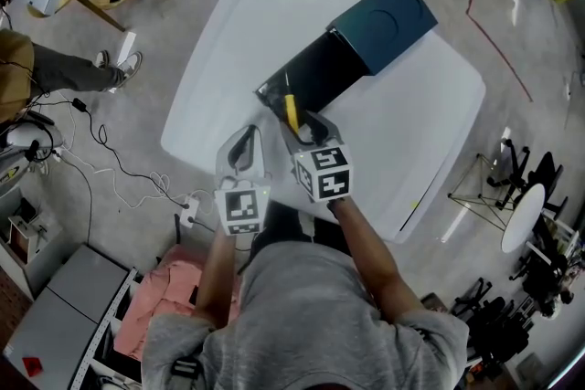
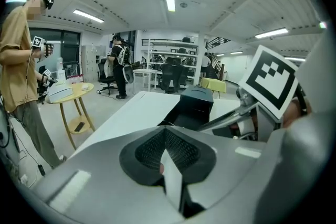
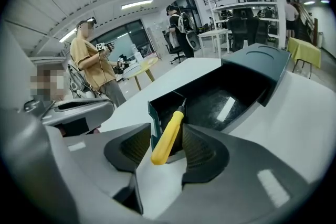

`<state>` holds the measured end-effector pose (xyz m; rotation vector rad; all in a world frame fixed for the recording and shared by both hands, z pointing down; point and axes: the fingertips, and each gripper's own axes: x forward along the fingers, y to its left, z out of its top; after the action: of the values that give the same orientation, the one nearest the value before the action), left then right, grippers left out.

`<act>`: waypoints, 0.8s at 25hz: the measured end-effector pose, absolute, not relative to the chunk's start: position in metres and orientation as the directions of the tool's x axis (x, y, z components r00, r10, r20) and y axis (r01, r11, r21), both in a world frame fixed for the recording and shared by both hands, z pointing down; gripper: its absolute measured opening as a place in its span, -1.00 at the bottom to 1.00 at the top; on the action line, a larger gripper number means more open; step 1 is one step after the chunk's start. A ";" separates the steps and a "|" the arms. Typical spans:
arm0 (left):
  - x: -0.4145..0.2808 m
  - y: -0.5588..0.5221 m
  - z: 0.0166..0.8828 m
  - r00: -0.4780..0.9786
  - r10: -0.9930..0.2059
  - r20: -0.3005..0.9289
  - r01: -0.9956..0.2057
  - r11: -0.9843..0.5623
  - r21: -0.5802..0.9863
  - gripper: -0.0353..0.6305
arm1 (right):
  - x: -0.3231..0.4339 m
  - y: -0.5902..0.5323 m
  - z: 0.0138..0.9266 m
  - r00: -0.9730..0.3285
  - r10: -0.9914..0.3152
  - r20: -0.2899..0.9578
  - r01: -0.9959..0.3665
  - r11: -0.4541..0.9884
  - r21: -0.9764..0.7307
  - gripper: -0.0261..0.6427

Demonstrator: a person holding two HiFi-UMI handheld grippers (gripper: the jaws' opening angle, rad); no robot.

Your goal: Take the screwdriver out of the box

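The yellow-handled screwdriver with a black shaft [image 3: 169, 135] lies tilted at the near corner of the open dark teal box [image 3: 153, 122]. Its shaft points down into the black inside and its handle end sticks out past the near wall. The handle sits between the jaws of the right gripper [image 3: 168, 150], which stand apart around it and do not clamp it, so the tool rests on the box, released. The box's rounded teal lid [image 1: 384, 9] lies folded back on the far side. The box stands on a white counter [image 1: 228, 41]. The left gripper [image 2: 167, 152] hovers over the counter's near edge just beside the right one, with its jaws closed together on nothing. Off to the left, a person in a mustard shirt [image 2: 16, 60] stands by a round wooden table [image 2: 71, 92] on the grey floor.
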<state>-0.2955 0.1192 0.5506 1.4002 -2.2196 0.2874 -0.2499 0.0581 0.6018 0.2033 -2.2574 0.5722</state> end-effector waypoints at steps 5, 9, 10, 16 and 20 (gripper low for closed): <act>-0.301 0.118 0.554 -0.350 -0.781 0.518 -0.887 0.454 0.087 -0.86 | -0.254 0.062 0.605 -0.667 0.061 0.742 -0.307 0.885 -0.349 -0.35; -0.299 0.118 0.557 -0.343 -0.780 0.523 -0.888 0.451 0.091 -0.86 | -0.256 0.066 0.609 -0.643 0.072 0.762 -0.301 0.891 -0.338 -0.37; -0.299 0.118 0.557 -0.342 -0.780 0.524 -0.888 0.451 0.092 -0.86 | -0.256 0.066 0.610 -0.636 0.073 0.769 -0.299 0.894 -0.332 -0.37; -0.299 0.118 0.558 -0.344 -0.780 0.523 -0.886 0.454 0.095 -0.86 | -0.258 0.066 0.614 -0.602 0.062 0.796 -0.283 0.915 -0.286 -0.37; -0.299 0.122 0.559 -0.350 -0.775 0.527 -0.881 0.463 0.095 -0.86 | -0.258 0.068 0.614 -0.591 0.065 0.804 -0.292 0.912 -0.289 -0.40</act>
<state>-0.2994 0.1218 0.5586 1.3769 -2.2091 0.2794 -0.2576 0.0681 0.6143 0.1614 -2.1523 0.4942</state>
